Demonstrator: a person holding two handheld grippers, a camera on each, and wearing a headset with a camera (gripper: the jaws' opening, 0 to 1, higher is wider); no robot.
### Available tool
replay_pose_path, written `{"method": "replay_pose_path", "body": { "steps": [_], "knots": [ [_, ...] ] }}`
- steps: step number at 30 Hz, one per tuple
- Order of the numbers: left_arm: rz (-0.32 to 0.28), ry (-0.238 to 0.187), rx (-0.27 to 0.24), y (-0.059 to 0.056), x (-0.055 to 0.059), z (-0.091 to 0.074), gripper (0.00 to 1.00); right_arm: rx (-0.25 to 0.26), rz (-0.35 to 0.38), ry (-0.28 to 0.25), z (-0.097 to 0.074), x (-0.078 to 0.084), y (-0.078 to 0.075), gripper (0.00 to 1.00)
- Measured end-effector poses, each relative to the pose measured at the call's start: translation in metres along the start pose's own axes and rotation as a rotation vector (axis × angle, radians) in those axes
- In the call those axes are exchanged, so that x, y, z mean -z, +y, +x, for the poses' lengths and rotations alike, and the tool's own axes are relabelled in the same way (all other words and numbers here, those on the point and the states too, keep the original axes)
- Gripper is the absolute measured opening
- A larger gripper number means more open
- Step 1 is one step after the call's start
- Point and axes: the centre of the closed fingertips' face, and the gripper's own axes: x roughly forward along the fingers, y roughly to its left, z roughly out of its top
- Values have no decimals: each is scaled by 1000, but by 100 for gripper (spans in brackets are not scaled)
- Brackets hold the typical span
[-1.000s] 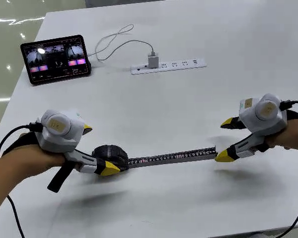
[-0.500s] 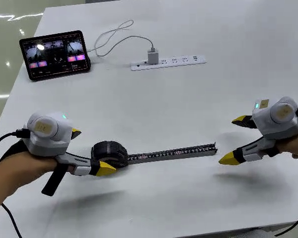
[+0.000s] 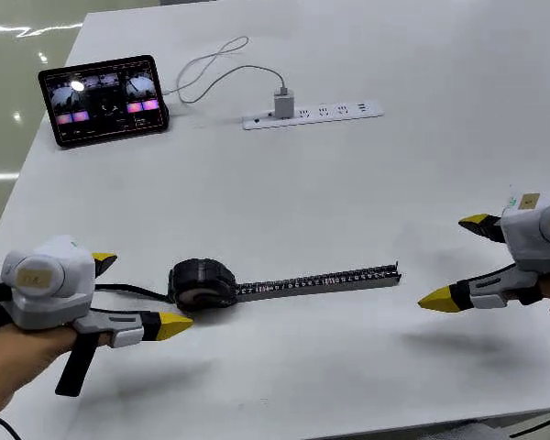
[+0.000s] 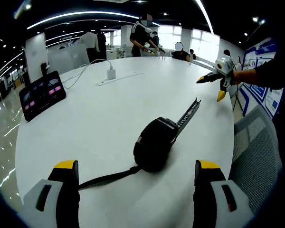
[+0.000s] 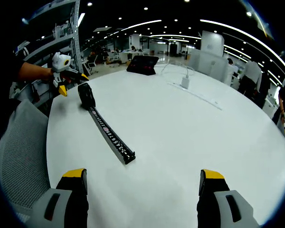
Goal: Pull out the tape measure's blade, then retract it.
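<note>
Big white tabletop point(image 3: 367, 211) with a rounded edge, sitting in an open-plan office kinda space. Left of the tabletop the floor point(image 3: 18, 82) is pale, glossy and throwing back glare. Above the tabletop the ceiling's dark, with long light strips point(image 4: 85, 13) plus small spotlights point(image 5: 147, 8). Bright windows point(image 4: 199, 40) past the tabletop's far end, a grey mesh chair point(image 4: 259, 142) right at its edge, metal shelving point(image 5: 61, 23) off to one side.

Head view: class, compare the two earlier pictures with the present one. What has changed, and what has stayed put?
The left gripper let go of the tape measure and drew back leftward. The right gripper released the tip of the blade and pulled away rightward. Both are open. The tape measure lies where it was, blade still out; tablet and power strip unchanged.
</note>
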Motion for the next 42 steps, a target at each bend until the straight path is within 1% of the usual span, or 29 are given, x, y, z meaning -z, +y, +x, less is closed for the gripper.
{"method": "replay_pose_path", "body": {
  "steps": [1, 3, 4, 5, 6, 10, 11, 14, 18, 20, 22, 23, 24, 27, 29, 31, 32, 33, 35, 38, 42],
  "knots": [
    [-20, -15, -8, 0, 0, -3, 99, 5, 5, -7, -3, 0, 1, 98],
    [-16, -17, -26, 3, 2, -7, 99, 10, 6, -18, -6, 0, 2, 99],
    [-19, -12, -42, 5, 5, -10, 99, 10, -1, -23, -8, 1, 4, 99],
    [-29, -15, -46, 6, 6, -12, 99, 13, -5, -31, -10, 1, 5, 99],
    [-55, -27, -45, 6, 6, -14, 99, 16, -3, -37, -12, 3, 6, 99],
    [-48, -28, -58, 6, 9, -20, 99, 24, -4, -40, -17, 8, 10, 99],
    [-40, -22, -63, 7, 11, -21, 99, 28, 4, -42, -19, 9, 11, 99],
    [-34, -20, -74, 8, 14, -24, 99, 43, 18, -55, -24, 11, 13, 99],
    [-33, -20, -75, 4, 19, -28, 99, 48, 31, -72, -30, 13, 17, 99],
    [-37, -17, -74, 3, 22, -29, 99, 58, 31, -66, -33, 16, 19, 99],
    [-37, -12, -74, 2, 26, -30, 99, 32, 50, -81, -35, 17, 26, 99],
    [-39, -10, -75, 1, 27, -30, 99, 33, 50, -73, -35, 19, 26, 99],
    [-36, -10, -76, 0, 29, -32, 99, 45, 39, -59, -35, 24, 26, 99],
    [-32, -4, -68, -3, 35, -34, 99, 55, 41, -64, -36, 29, 27, 99],
    [-30, 0, -72, -3, 38, -35, 99, 63, 41, -61, -37, 33, 29, 99],
    [-33, -2, -78, -2, 40, -36, 99, 59, 55, -73, -38, 35, 32, 99],
    [-33, -3, -78, -2, 40, -37, 99, 65, 56, -73, -38, 38, 33, 99],
    [-28, -8, -82, -2, 40, -38, 99, 77, 53, -76, -40, 40, 32, 99],
    [-22, -23, -86, -4, 39, -39, 99, 79, 66, -90, -42, 40, 35, 99],
    [-33, -19, -77, -9, 42, -38, 99, 94, 62, -95, -47, 41, 35, 99],
    [-27, -17, -75, -14, 47, -39, 99, 96, 73, -96, -51, 45, 34, 99]
  ]
}}
